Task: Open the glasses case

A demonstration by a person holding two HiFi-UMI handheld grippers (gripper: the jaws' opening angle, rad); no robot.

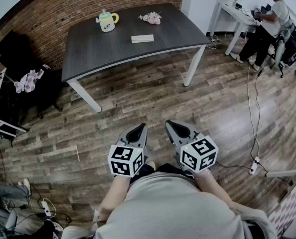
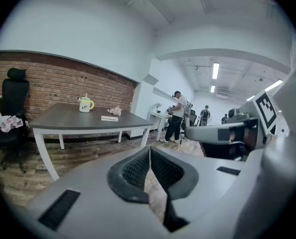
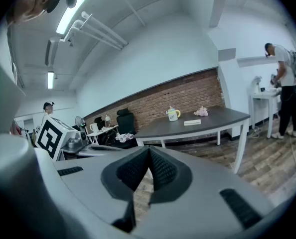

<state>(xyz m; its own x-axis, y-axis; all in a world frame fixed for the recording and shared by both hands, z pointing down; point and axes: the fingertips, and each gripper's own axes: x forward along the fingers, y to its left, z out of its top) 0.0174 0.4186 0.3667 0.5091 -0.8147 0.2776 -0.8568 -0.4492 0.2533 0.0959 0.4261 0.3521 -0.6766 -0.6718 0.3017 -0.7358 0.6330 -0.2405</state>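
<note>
The glasses case (image 1: 142, 39) is a flat pale box lying on the dark table (image 1: 88, 49) across the room; it also shows as a glasses case (image 2: 109, 118) in the left gripper view and a small glasses case (image 3: 192, 122) in the right gripper view. Both grippers hang over the wooden floor in front of the person's body, well short of the table. My left gripper (image 1: 139, 129) is shut with nothing in it, its pads meeting at the left gripper's tip (image 2: 149, 151). My right gripper (image 1: 174, 127) is likewise shut and empty, closed at the right gripper's tip (image 3: 149, 151).
A mug (image 1: 107, 21) and pink flowers (image 1: 151, 18) stand at the table's far side. A black chair (image 1: 18, 78) with cloth on it is at the left. A person (image 1: 267, 24) works at a white desk far right. A cable and power strip (image 1: 254, 166) lie on the floor.
</note>
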